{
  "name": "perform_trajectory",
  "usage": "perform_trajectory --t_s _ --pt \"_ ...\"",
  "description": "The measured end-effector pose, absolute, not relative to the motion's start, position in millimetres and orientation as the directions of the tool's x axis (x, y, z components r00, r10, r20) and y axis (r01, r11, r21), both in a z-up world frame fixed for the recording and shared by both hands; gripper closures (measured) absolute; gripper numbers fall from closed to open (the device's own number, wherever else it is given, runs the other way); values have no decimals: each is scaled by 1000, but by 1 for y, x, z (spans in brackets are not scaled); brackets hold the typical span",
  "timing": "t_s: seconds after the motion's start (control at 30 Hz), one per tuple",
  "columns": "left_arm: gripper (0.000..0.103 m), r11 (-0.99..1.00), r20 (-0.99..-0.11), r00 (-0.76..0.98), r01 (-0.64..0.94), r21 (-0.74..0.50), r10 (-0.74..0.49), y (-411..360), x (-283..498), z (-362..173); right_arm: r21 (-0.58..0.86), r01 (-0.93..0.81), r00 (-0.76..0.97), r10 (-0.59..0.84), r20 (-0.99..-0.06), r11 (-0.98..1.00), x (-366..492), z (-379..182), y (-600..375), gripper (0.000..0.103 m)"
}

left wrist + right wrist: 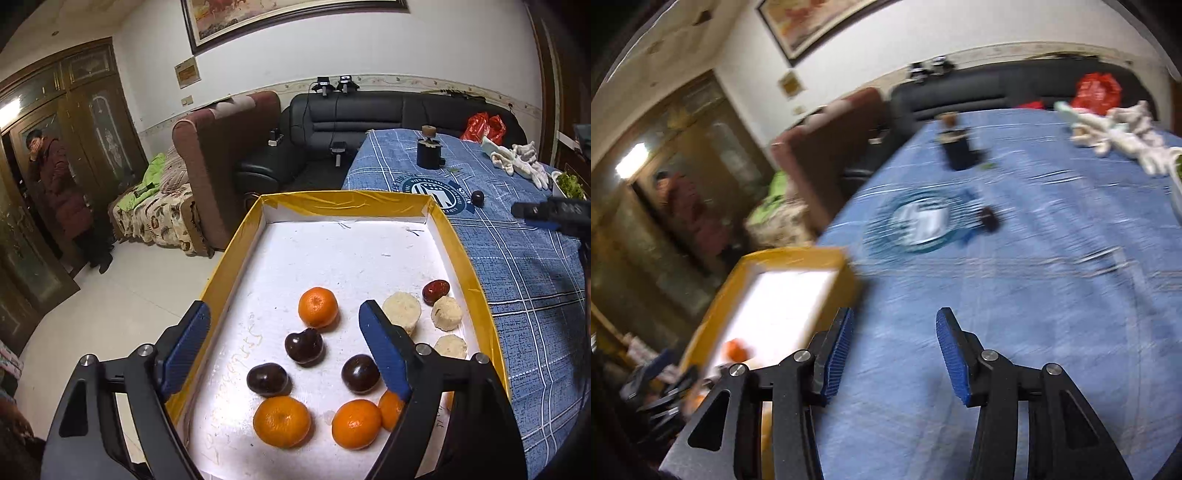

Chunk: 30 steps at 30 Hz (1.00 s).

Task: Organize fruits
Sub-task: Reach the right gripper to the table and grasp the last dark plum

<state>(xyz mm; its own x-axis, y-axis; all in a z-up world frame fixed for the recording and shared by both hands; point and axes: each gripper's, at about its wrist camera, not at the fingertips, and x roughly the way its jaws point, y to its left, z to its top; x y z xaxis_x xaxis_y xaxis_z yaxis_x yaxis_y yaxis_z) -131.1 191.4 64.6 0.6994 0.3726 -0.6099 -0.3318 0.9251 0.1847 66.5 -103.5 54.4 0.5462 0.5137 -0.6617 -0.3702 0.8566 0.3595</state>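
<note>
A yellow-rimmed tray (236, 258) with a white floor holds several mandarins, among them one mandarin (317, 307) toward the middle and two mandarins (281, 421) near the front. It also holds three dark plums (304, 347), a red jujube (436, 291) and three white peeled chunks (402, 310). My left gripper (284, 308) hangs open over the tray with nothing between its pads. My right gripper (894, 314) is open and empty over the blue cloth (1034, 332), to the right of the tray (798, 254). That view is blurred. A loose dark fruit (478, 196) (990, 219) lies on the cloth.
On the cloth's far side stand a black jar with a cork (429, 149), white gloves (517, 158), a red bag (484, 127) and a bowl of greens (569, 182). The tray's left rim runs along the table's edge above the floor. A person (55, 184) stands by the door.
</note>
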Motion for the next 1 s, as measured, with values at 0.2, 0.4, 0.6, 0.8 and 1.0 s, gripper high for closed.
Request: perform_trajectory --t_s 0.2,0.4,0.6,0.8,1.0 --pt "20 928 -627 687 -311 205 369 191 -120 60 271 -297 577 399 -713 915 134 43 -104 54" --pt "20 930 -637 680 -307 203 364 195 -117 60 228 -252 575 335 -747 941 185 30 -83 55" --pt "20 936 -645 681 -297 190 347 197 -114 59 173 -204 561 260 -786 964 206 16 -65 57" --pt "20 939 -645 685 -291 185 339 196 -114 60 98 -183 566 186 -803 978 211 6 -56 59" --pt "20 939 -645 685 -292 184 340 196 -114 60 17 -189 586 127 -800 982 207 5 -48 64"
